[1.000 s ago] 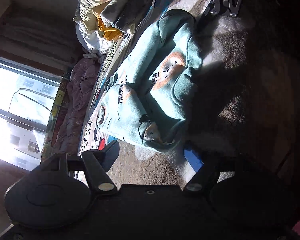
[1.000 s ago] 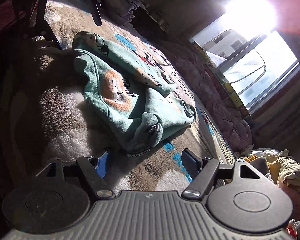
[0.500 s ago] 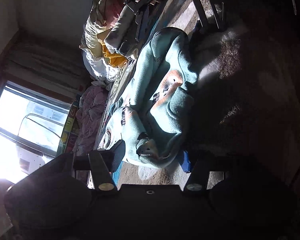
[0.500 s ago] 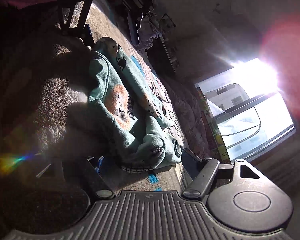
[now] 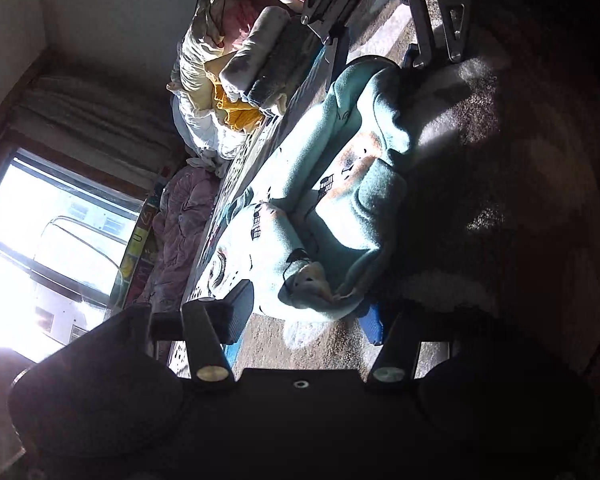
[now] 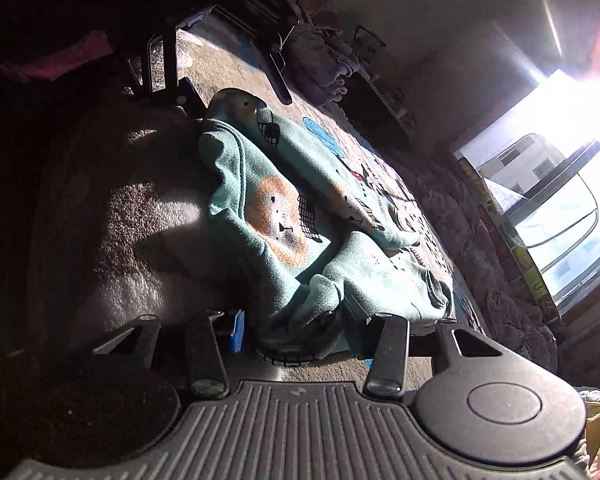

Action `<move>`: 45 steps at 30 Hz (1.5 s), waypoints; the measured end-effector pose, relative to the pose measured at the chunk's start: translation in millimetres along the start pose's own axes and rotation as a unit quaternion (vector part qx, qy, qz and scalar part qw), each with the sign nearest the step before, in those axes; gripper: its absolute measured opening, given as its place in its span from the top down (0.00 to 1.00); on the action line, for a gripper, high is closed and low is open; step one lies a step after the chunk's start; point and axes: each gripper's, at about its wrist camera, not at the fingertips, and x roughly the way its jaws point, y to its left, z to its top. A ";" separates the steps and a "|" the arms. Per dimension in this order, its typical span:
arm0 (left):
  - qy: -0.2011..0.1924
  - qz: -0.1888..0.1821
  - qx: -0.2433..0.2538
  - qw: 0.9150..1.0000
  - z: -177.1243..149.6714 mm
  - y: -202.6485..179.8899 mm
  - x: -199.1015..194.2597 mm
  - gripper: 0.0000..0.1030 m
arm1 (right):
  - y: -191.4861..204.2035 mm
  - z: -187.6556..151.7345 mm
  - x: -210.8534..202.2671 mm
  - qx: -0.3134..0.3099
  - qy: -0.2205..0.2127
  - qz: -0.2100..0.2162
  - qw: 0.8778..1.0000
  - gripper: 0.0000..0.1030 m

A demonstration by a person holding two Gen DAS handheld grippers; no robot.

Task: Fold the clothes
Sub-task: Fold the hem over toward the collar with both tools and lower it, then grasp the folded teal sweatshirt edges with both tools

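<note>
Two hand-held grippers face each other across a teal garment (image 5: 340, 184) lying crumpled on a fuzzy brown printed rug (image 5: 480, 184). In the left wrist view, the left hand-held gripper (image 5: 306, 314) has a bunched end of the garment between its fingers; whether they pinch it I cannot tell. Its jaws have just been closing. In the right wrist view, the right hand-held gripper (image 6: 294, 330) has the opposite end of the garment between its fingers (image 6: 236, 330), jaws just closing, and the far finger presses into the cloth. Beyond the garment lies a heap of other laundry (image 5: 236, 80), a pink quilt (image 5: 180, 232) and a sunlit window (image 5: 48, 240).
</note>
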 end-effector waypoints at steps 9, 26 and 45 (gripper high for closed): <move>-0.002 0.005 0.048 0.999 1.6 -15.1 0.4 0.66 | 7.6 -0.3 0.6 0.040 0.006 -0.030 0.999 0.59; 0.003 -0.085 -0.025 0.996 37.8 39.8 -70.6 0.82 | -3.8 51.8 -54.3 0.033 0.062 0.057 0.996 0.65; -0.079 -0.198 -0.557 0.803 -23.0 242.7 71.6 0.79 | -221.8 18.3 -4.9 0.445 -0.055 0.085 0.890 0.66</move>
